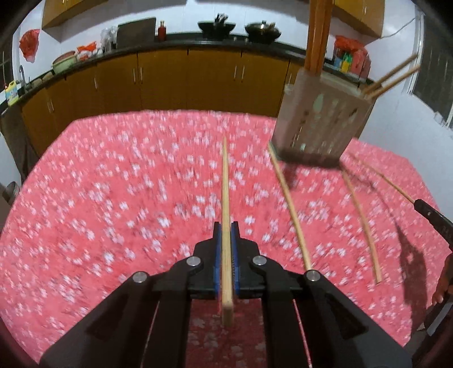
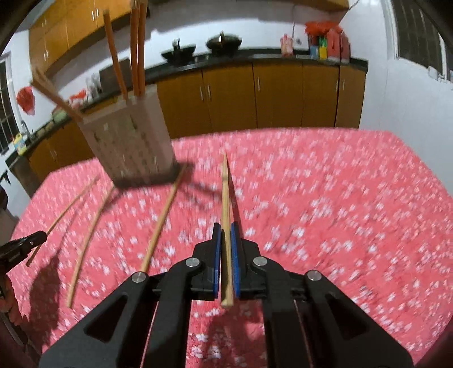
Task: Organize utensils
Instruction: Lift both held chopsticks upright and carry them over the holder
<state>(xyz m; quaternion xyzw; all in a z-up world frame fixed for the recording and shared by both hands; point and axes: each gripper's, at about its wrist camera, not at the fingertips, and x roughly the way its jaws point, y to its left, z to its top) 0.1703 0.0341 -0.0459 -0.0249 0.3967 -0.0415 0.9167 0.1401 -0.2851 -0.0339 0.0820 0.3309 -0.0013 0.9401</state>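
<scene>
Both sets of fingers are clamped tight on a chopstick each. The left gripper (image 1: 226, 226) has its blue pads pinching a pale wooden chopstick (image 1: 225, 181) that runs lengthwise between them, butt end poking out behind the pads and the tip pointing straight ahead. Same deal on the right gripper (image 2: 225, 226): its chopstick (image 2: 225, 192) sits between the pads and sticks out forward.

Just past the left fingers, off to their right, two loose chopsticks (image 1: 288, 198) lie on the desk (image 1: 113, 198), and a third thin one farther right ends at the tip of the other gripper, which is cut off by the frame edge. From the right wrist view those same sticks (image 2: 161, 220) lie to the left of the fingers.

Farther out stands the utensil holder (image 1: 320, 121), a pale perforated box ahead and right of the left fingers, ahead and left of the right ones. Orange chopsticks stand upright in it and a couple of pale ones lean out the side. Motion blur smears its holes, so I can't make out what's inside lower down.

The desk wears a pink floral cloth, all blurred. Behind it: brown cabinets (image 1: 170, 82), a dark counter with woks (image 1: 216, 27), bottles, red bags, white walls.
</scene>
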